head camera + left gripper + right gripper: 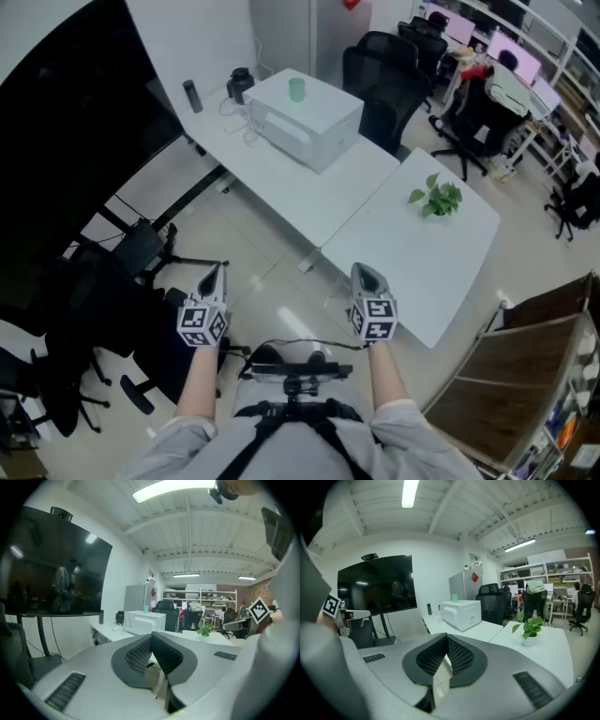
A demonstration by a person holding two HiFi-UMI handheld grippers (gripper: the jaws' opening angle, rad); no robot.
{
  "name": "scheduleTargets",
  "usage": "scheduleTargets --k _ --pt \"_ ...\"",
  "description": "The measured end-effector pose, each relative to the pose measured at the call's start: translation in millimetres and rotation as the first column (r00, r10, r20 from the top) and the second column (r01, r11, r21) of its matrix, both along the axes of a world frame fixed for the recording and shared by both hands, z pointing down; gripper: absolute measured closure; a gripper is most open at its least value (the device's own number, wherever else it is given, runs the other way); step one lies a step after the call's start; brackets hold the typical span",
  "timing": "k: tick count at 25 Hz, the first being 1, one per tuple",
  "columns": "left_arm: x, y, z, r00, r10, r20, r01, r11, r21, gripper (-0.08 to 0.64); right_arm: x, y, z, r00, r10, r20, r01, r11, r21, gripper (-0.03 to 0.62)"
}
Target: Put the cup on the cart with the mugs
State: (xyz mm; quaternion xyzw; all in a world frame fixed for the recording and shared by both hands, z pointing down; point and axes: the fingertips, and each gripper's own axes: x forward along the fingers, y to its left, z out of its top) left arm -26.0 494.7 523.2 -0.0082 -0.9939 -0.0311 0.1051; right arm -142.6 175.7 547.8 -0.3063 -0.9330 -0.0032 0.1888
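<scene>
Head view: person is holding L gripper [215,273] & R gripper [367,275] low over the floor, well apart from each other, both pointing toward 2 white tables [281,183]. The green cup [297,89] is sitting upright on top of the white microwave [305,120] on the far table. A potted plant [436,197] is standing on the near table.

L gripper view: L gripper [151,637] jaws are pressing together w/ nothing between. Cup [146,608] is showing far ahead on the microwave [143,622].

R gripper view: R gripper [446,637] jaws are also pressing together, empty. Cup [454,597] is sitting on the microwave [461,613], plant [528,630] off to the right.
</scene>
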Motion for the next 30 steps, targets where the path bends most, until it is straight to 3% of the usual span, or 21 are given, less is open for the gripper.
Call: scheduleTargets --k 5,12,21,30 --pt "-26 -25 -5 0.999 0.049 -0.006 -0.049 0.999 0.016 0.555 -16 -10 5 1.000 -0.002 -0.008 0.002 1.000 -0.006 0.583" --pt "-72 -17 -2 0.993 0.115 0.014 -0.116 0.993 0.029 0.555 -46 21 6 1.000 -0.018 -0.009 0.018 1.000 0.008 0.583" --pt "-146 45 -5 0.983 0.181 0.037 -0.183 0.982 0.051 0.555 -100 87 -6 1.000 0.026 0.013 -0.026 1.000 0.006 0.583" --pt "-213 76 -11 0.962 0.270 0.045 -0.272 0.960 0.061 0.555 -143 141 -17 0.998 0.062 0.013 -0.062 0.998 -0.001 0.583"
